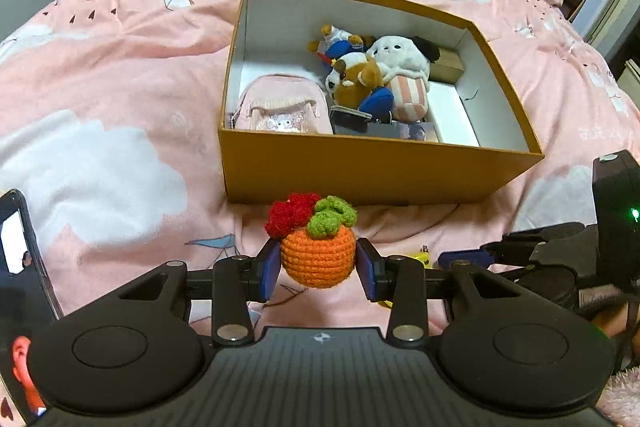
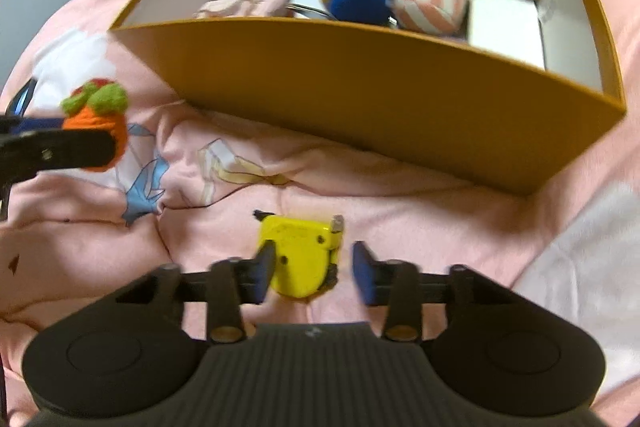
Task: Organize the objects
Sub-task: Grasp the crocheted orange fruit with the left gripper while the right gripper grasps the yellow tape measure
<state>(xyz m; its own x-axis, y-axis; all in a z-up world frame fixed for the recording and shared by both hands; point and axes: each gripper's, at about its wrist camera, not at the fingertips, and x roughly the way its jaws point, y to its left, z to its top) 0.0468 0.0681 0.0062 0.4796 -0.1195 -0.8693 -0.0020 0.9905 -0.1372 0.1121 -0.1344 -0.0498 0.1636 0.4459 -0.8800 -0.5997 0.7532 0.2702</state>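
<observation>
Left gripper (image 1: pixel 318 265) holds the crocheted orange toy (image 1: pixel 318 259) between its pads, just before the orange box (image 1: pixel 376 171) on the pink bedspread (image 1: pixel 120 75). Right gripper (image 2: pixel 314 269), jaws parted, straddles the yellow gadget (image 2: pixel 300 255) lying on the bedspread. Probable step: loading the box; next, lift over the near wall. Box contents: plush toys (image 1: pixel 376 75), pink mini backpack (image 1: pixel 280 107).

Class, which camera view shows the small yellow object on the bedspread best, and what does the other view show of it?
The right wrist view shows the yellow object best: large, near centre, between the fingers of the right hand-held gripper, though slightly blurred. The left wrist view shows only yellow slivers behind the left gripper's finger.
</observation>
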